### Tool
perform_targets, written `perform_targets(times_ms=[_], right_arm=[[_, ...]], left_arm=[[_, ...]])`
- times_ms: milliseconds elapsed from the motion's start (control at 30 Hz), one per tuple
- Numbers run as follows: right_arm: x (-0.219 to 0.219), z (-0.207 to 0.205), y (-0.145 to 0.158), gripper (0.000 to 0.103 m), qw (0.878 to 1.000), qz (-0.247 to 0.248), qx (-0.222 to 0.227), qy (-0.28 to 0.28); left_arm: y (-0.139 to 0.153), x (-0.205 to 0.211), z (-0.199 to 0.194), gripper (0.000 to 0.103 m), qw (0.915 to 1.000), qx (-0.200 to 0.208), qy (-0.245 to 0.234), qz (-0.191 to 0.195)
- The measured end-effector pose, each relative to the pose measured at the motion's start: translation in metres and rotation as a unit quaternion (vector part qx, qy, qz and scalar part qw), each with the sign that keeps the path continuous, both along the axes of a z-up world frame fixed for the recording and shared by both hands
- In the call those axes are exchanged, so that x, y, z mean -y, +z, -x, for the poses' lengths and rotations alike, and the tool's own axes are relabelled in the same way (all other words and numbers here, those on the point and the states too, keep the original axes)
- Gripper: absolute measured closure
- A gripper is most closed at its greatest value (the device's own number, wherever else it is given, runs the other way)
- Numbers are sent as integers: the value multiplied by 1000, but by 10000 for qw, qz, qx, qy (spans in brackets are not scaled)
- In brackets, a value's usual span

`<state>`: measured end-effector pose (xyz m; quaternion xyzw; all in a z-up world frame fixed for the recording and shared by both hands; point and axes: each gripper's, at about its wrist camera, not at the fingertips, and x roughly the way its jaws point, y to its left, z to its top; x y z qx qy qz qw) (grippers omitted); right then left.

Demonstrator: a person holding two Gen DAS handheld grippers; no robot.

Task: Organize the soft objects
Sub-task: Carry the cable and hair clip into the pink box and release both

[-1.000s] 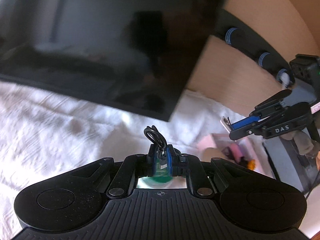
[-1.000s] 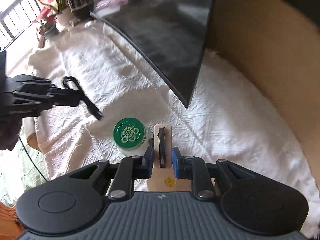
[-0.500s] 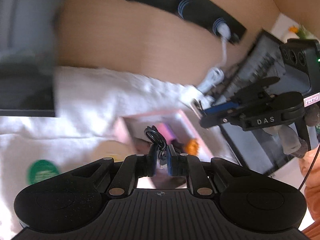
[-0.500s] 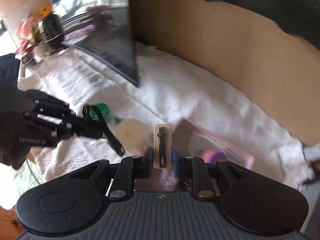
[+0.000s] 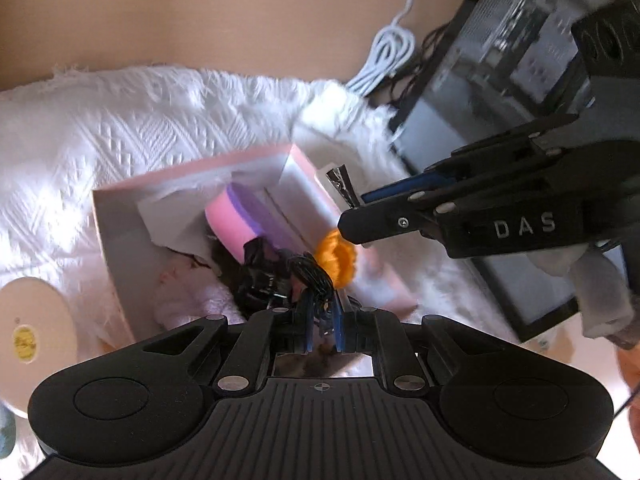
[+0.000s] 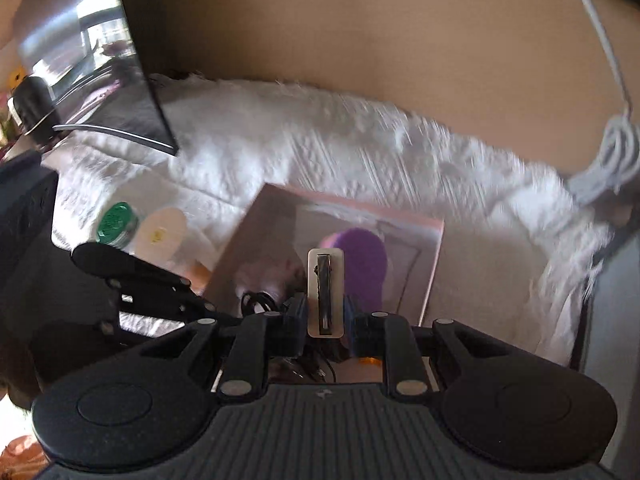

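My left gripper [image 5: 322,314] is shut on a coiled black hair tie [image 5: 314,276] and hangs over the near end of an open pink box [image 5: 192,172]. Inside the box lie a pink and purple sponge [image 5: 240,220], an orange scrunchie [image 5: 336,256], a dark bundle [image 5: 256,280] and something pale and fluffy [image 5: 188,296]. My right gripper [image 6: 325,314] is shut on a flat metal hair clip [image 6: 325,292] and is above the same pink box [image 6: 352,204] and purple sponge [image 6: 364,264]. From the left wrist view, the right gripper [image 5: 352,220] reaches in from the right with the hair clip [image 5: 340,186] at its tip.
The box sits on a white textured cloth [image 6: 320,140] against a tan wall. A green-lidded jar [image 6: 116,220] and a cream lid [image 6: 162,232] stand left of the box. A dark monitor [image 6: 100,80] is further left. A black computer case [image 5: 500,120] and a coiled white cable [image 5: 390,52] are right.
Both grippers have swung right from the monitor and jar to over the pink box and dropped lower. Each still carries its item, and the jaws have not visibly changed.
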<state>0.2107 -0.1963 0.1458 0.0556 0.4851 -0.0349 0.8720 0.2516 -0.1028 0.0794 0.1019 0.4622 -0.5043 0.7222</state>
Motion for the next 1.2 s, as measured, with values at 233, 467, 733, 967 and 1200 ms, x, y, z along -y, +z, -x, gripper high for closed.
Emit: perform_targets(times_ms=[233, 467, 733, 967, 1200], right_arm=[[30, -5, -25, 84, 9971, -377, -25, -665], [34, -16, -55, 84, 9948, -508, -258, -840], [21, -19, -89, 84, 9930, -501, -629, -865], [19, -18, -95, 84, 9936, -352, -624, -872], [18, -17, -92, 84, 9934, -491, -667, -790]], left_arm=[[-16, 7, -7, 82, 9983, 276, 322, -394], [-22, 10, -1, 75, 9945, 606, 442, -732], [-17, 6, 5, 77, 9950, 614, 389, -686], [2, -3, 8, 78, 9978, 485, 151, -426], [1, 0, -1, 78, 9941, 759, 370, -674]])
